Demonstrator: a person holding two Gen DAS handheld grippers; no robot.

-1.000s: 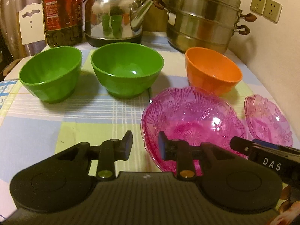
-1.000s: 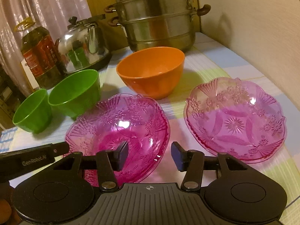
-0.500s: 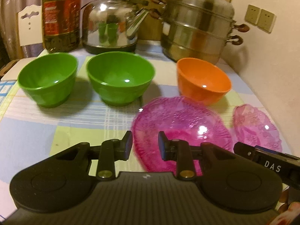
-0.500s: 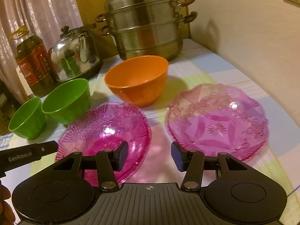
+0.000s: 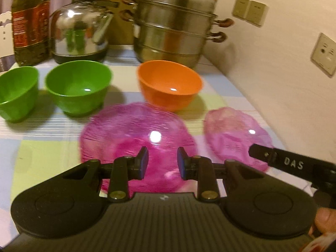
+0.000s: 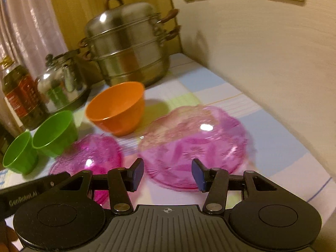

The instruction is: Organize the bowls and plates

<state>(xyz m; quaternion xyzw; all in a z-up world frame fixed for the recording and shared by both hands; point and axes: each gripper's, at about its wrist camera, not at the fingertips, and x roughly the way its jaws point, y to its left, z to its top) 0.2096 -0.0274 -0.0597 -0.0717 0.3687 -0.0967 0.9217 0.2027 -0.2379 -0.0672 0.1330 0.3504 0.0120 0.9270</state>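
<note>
Two pink glass plates lie on the checked tablecloth. My left gripper is open and empty above the near edge of the left pink plate. My right gripper is open and empty in front of the right pink plate, which also shows in the left wrist view. An orange bowl stands behind the plates. Two green bowls stand to its left. In the right wrist view the left pink plate, orange bowl and green bowls also appear.
A steel steamer pot, a steel kettle and an oil bottle stand along the back of the table. A wall with sockets borders the table on the right.
Both grippers have pulled back and risen, and both views have swung right. The right gripper's jaws have opened wider. The plates and bowls have not moved.
</note>
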